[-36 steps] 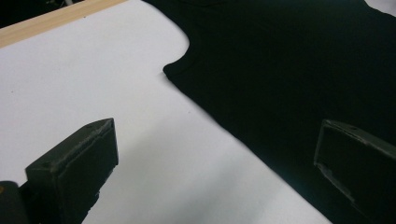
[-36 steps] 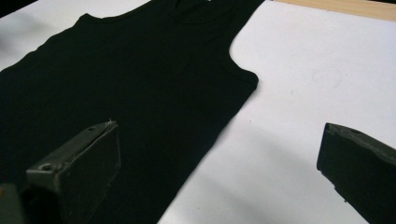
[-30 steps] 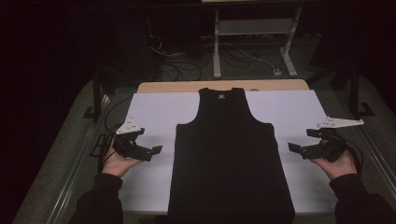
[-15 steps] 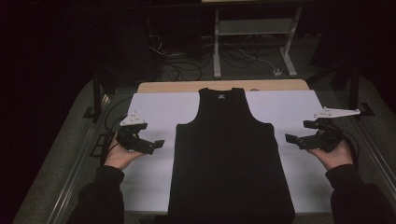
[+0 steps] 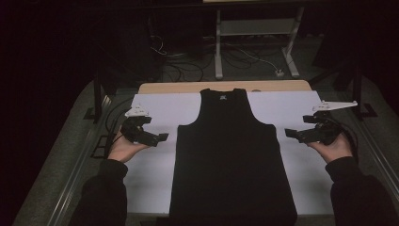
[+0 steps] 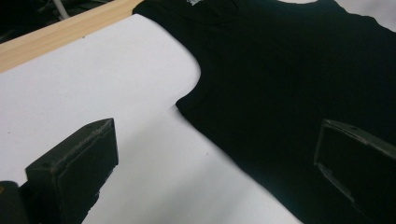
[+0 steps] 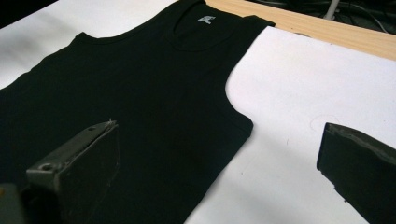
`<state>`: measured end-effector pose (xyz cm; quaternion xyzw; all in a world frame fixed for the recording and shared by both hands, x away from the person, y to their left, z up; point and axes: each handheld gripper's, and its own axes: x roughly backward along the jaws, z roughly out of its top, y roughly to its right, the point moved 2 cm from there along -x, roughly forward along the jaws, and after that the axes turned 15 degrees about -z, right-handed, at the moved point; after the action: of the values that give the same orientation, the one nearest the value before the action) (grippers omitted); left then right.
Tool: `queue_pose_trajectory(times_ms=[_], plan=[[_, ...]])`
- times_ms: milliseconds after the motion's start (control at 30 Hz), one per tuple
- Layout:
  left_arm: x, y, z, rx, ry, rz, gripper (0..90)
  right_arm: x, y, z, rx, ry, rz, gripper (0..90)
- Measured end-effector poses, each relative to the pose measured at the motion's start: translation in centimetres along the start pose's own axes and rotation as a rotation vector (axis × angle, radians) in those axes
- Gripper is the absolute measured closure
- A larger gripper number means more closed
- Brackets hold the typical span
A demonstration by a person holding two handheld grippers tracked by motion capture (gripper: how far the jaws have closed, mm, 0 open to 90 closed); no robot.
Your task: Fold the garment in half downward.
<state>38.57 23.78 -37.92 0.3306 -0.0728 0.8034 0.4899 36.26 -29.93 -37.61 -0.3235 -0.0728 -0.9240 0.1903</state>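
Both tongs stand wide and hold nothing: the left gripper (image 5: 162,137) hovers just off the left edge of the black tank top (image 5: 230,160), and the right gripper (image 5: 288,133) hovers just off its right edge, each apart from the cloth; in the left gripper view the jaws gape with the garment's armhole curve and side seam between them, and in the right gripper view the other armhole lies between the spread jaws likewise.

That tank top lies flat and face up in the middle of the white sheet (image 5: 155,179), neck to the far side with a small pale label (image 5: 223,97) inside the collar, hem at the near edge; straps, armholes and sides look smooth and even, with no fold in them.

Judged from this, the work on the garment, most likely a fold, has not begun: the spreading is done, no edge is lifted or pinched, and the grasping and every fold are left.

Beyond the sheet a strip of the wooden tabletop (image 5: 188,87) shows at the far side; farther off, on the dark floor, stand a grey metal stand (image 5: 256,33) and loose cables (image 5: 188,61).
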Motion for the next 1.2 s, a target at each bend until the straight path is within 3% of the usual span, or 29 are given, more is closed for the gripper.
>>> queue_pose_trajectory(times_ms=[367, 600, 867, 1200], plan=[[-1.1, -0.9, 1.2, 0.000, -0.032, -0.007, 0.0, -0.8, -0.4, 1.2, 0.033, -0.040, 0.001, 0.0], [-1.4, -1.7, 2.2, -0.001, -0.026, -0.006, 0.0, -1.8, -0.3, 1.9, 0.041, -0.051, 0.001, 0.0], [-1.4, -2.8, 3.3, -0.012, -0.013, 0.013, 0.0, -2.5, -0.2, 3.0, 0.045, -0.042, 0.005, 0.0], [-1.9, -3.6, 4.1, -0.003, -0.025, 0.002, 0.0, -3.5, 0.4, 4.6, 0.038, -0.042, -0.011, 0.0]])
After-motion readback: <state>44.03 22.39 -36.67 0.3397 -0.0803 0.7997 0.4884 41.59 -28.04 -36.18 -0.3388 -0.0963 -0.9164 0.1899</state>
